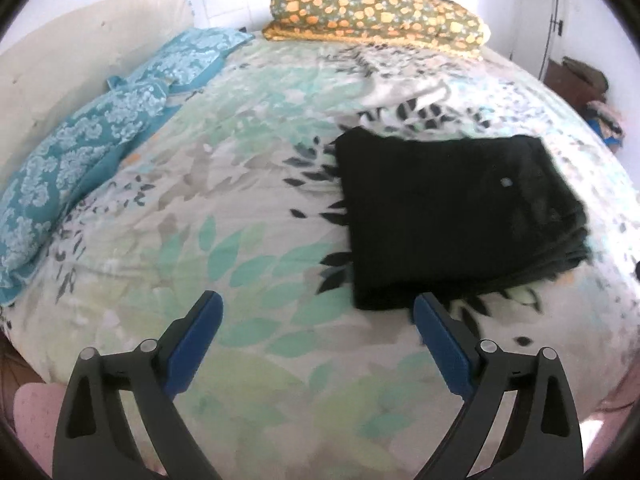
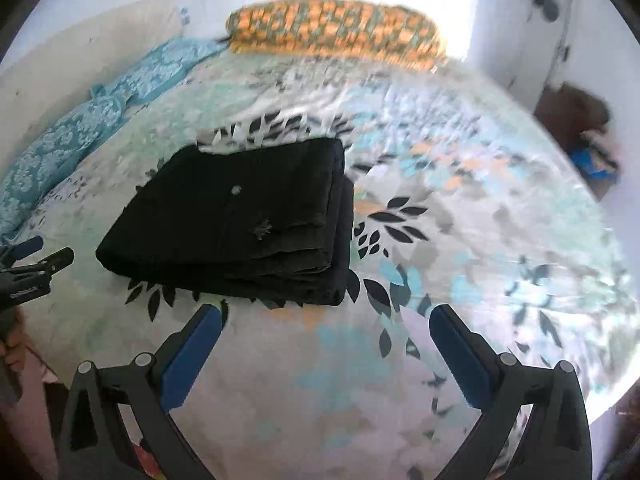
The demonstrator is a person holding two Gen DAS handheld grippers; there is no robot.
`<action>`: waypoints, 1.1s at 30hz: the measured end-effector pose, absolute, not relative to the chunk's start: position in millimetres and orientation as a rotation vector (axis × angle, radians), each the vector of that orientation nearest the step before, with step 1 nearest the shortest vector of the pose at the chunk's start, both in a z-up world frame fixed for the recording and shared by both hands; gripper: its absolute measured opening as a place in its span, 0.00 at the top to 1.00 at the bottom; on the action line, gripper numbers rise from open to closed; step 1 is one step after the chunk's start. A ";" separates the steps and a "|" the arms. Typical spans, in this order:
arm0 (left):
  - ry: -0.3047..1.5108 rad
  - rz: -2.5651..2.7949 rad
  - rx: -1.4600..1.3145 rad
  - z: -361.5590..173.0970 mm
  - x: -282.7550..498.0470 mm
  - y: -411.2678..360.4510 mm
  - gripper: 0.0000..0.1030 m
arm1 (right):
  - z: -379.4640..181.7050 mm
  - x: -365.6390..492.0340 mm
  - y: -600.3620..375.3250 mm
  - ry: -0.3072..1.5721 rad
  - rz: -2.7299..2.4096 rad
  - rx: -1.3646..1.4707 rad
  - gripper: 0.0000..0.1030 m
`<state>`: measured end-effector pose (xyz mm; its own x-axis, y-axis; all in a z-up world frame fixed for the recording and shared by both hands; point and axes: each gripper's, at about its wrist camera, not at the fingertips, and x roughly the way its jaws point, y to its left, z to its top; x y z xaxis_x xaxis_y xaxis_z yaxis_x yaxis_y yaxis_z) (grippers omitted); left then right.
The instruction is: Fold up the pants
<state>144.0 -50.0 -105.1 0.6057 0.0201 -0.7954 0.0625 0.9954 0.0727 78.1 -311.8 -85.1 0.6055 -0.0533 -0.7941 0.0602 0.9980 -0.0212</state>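
Observation:
The black pants (image 1: 456, 216) lie folded in a thick rectangular stack on the leaf-patterned bedspread (image 1: 248, 208). In the right wrist view the pants (image 2: 236, 224) sit left of centre, layered edges facing me. My left gripper (image 1: 318, 304) is open and empty, just short of the stack's near left corner. My right gripper (image 2: 324, 316) is open and empty, just short of the stack's near right corner. The left gripper's tips also show at the left edge of the right wrist view (image 2: 40, 256).
A yellow-orange flowered pillow (image 1: 376, 12) lies at the head of the bed. A teal patterned cloth (image 1: 100, 132) runs along the left side by a cream cushion (image 1: 80, 48). A brown piece of furniture with clutter (image 2: 580, 128) stands right of the bed.

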 end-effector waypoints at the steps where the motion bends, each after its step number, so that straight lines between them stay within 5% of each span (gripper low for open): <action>1: 0.908 -0.022 0.097 -98.1 142.2 -53.2 0.06 | -81.0 74.2 -306.2 0.907 -0.078 0.015 0.00; 33: 0.846 -0.053 0.149 -45.7 92.7 -71.7 0.00 | -30.9 49.0 -240.8 0.845 -0.090 -0.062 0.00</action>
